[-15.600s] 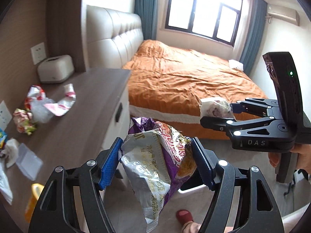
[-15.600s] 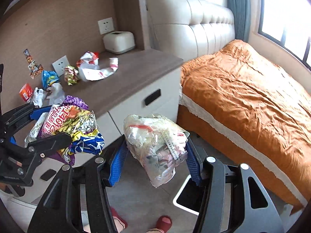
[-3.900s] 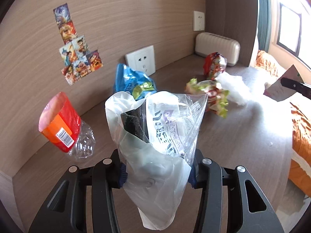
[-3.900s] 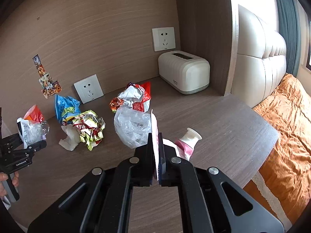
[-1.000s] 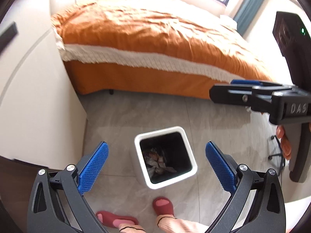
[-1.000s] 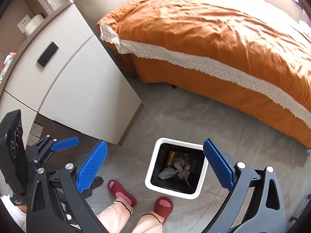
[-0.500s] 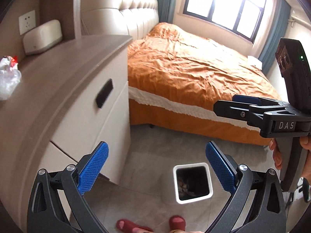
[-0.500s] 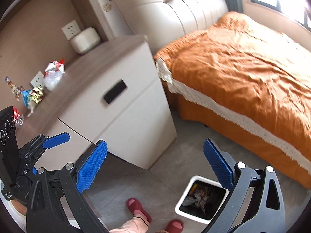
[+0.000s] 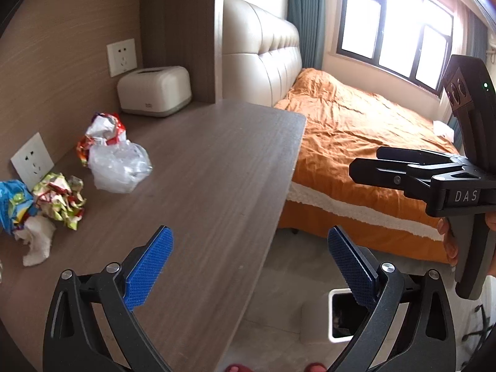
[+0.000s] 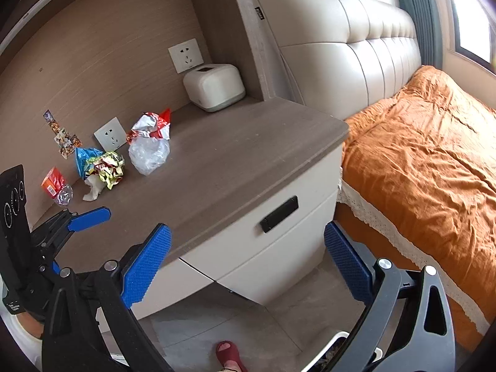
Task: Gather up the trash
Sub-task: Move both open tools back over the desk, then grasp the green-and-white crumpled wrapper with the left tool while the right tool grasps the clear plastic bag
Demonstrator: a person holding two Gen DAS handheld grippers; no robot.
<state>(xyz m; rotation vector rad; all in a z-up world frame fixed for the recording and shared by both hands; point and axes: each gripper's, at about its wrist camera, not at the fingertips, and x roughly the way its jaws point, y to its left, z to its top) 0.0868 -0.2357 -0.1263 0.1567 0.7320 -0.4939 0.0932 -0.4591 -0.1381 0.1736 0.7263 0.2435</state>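
Trash lies at the back left of the brown desktop [image 9: 217,170]: a clear plastic bag [image 9: 119,167] [image 10: 148,153], a red-silver wrapper [image 9: 102,130] [image 10: 152,125], a green-yellow crumpled wrapper [image 9: 60,200] [image 10: 108,167], a blue packet [image 9: 14,201] [image 10: 83,158], a white tissue [image 9: 35,241] [image 10: 93,190] and an orange packet [image 10: 54,184]. My left gripper [image 9: 249,266] hangs open and empty over the desk's front edge. To its right, off the desk, my right gripper [image 10: 245,266] is open and empty too. The white bin [image 9: 331,316] [image 10: 333,339] stands on the floor below.
A cream tissue box [image 9: 155,90] [image 10: 214,90] sits at the back of the desk by the wall sockets. An orange bed [image 9: 356,130] [image 10: 427,142] lies to the right. White drawers with a black handle [image 10: 279,214] are under the desktop. A foot in a red slipper [image 10: 229,356] is on the floor.
Both views have swung up from the floor and bin toward the desktop, bringing the trash pile into view. Both grippers stay open and empty.
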